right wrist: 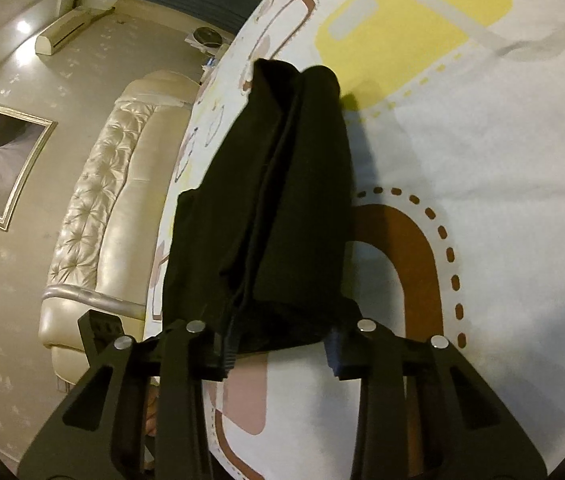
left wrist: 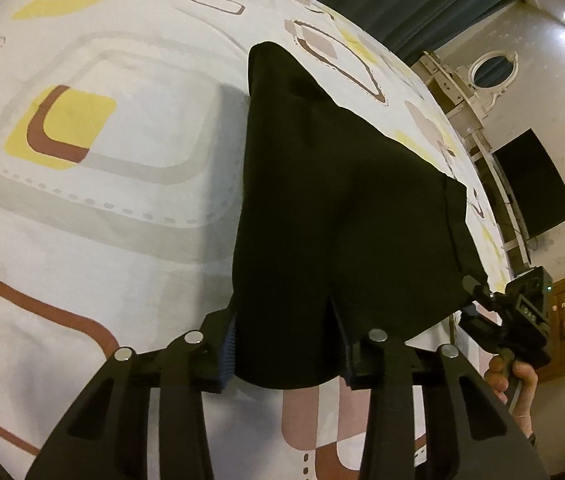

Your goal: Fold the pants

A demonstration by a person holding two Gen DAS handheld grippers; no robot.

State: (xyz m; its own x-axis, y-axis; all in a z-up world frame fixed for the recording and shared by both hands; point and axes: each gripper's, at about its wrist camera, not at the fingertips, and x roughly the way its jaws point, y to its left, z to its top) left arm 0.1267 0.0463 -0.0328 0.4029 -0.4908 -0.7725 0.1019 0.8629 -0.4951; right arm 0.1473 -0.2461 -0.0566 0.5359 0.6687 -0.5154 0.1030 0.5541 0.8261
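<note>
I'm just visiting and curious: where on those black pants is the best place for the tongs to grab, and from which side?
Grip the near edge of the black pants, one corner per tool, coming in level from the person's side, as the left tongs and right tongs appear to do. That edge is layered and thick, so it gives a firm bite, and the rest trails away over the patterned bedsheet.

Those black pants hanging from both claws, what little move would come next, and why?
Probably carry both grippers forward together and lay the held edge down over the far part of the black pants. The left gripper and right gripper each hold cloth between their fingers, lifted above the patterned bedsheet, while the far end appears to rest on it.
</note>
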